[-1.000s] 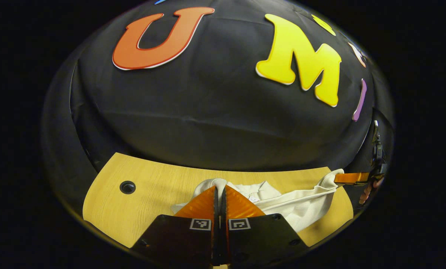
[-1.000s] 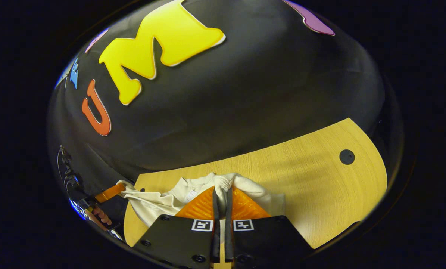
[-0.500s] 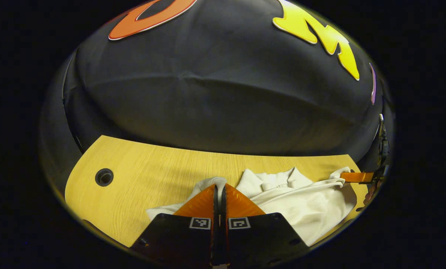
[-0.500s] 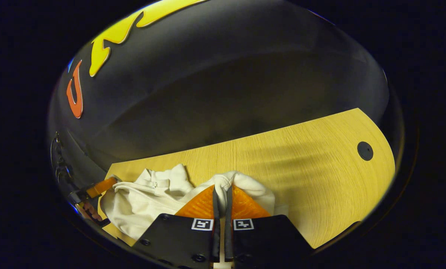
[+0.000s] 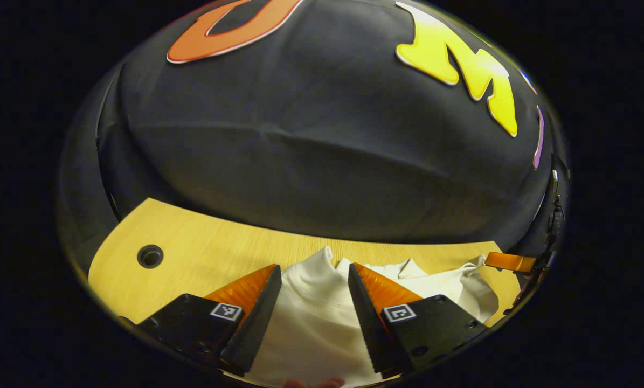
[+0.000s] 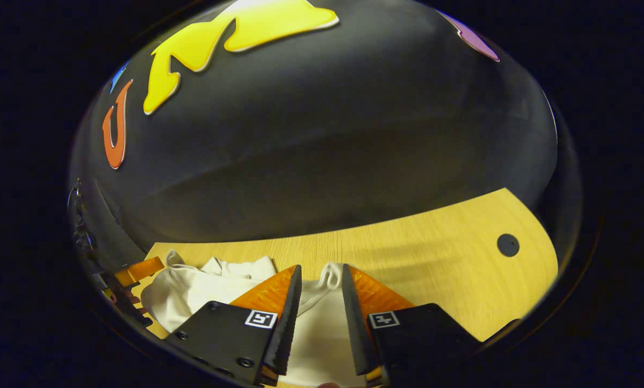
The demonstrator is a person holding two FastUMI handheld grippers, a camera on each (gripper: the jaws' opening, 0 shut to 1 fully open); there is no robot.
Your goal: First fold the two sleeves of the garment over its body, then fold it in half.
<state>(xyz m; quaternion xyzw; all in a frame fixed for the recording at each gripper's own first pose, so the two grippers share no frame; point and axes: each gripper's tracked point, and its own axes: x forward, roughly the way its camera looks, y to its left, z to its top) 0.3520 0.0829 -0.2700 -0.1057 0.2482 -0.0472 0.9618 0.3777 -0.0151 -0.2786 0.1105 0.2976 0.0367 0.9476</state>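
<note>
A white garment point(image 5: 311, 323) lies bunched on the wooden table point(image 5: 203, 253), its collar toward the far edge. In the left gripper view, my left gripper point(image 5: 313, 269) stands open just above the cloth, which shows between the spread fingers without being pinched. The right gripper point(image 5: 510, 262) sits at the garment's far right end. In the right gripper view, my right gripper point(image 6: 322, 268) is open too, with a fold of the garment point(image 6: 192, 288) lying loose between its fingers. The left gripper point(image 6: 138, 269) shows at the garment's left end, beside a hand.
A round cable hole point(image 5: 150, 256) is set in the table left of the garment, and another hole point(image 6: 507, 245) lies on the bare wood point(image 6: 435, 253) to the right. The black cloth wall stands right behind the table's far edge.
Both grippers were shut on folds of the white cloth; both have now opened and let go. The garment has dropped and lies lower on the table.
</note>
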